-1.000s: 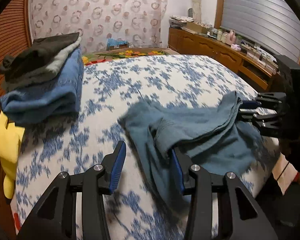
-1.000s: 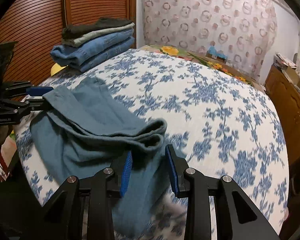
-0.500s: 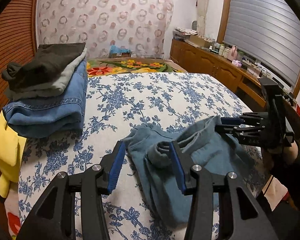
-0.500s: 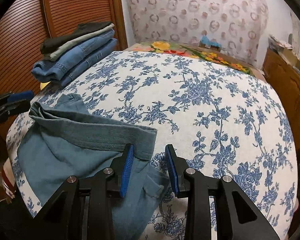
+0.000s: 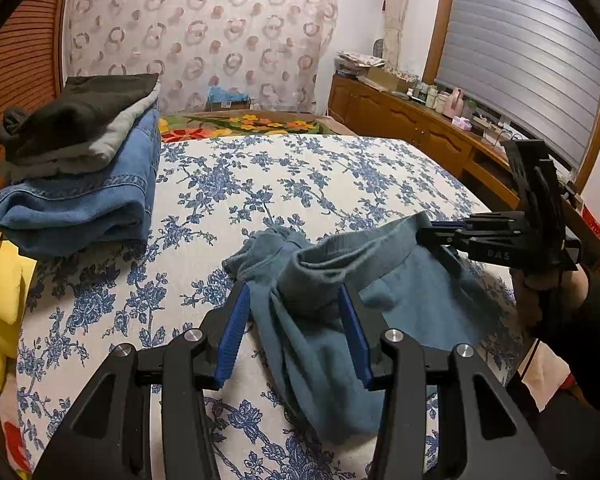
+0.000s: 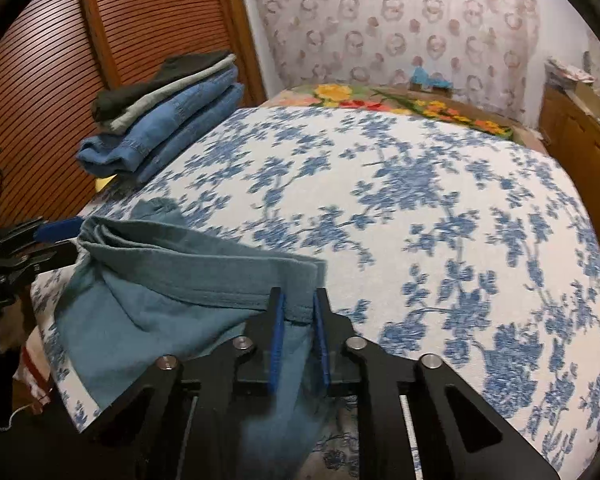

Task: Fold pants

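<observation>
With the teal pants (image 5: 332,304) bunched at the near edge of the bed (image 6: 420,200), right gripper (image 6: 299,312) pinches 1 waistband corner to stretch it flat; left gripper (image 5: 296,320) straddles the opposite corner, jaws spread, not yet clamped.

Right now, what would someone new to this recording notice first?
Most likely the teal pants bunched at the near edge of the flowered bed, their waistband stretched between the two grippers. The right gripper is shut on the waistband; the left gripper stands open with cloth bunched between its fingers. Next, the stack of folded clothes at the bed's far left, jeans at the bottom.
</observation>
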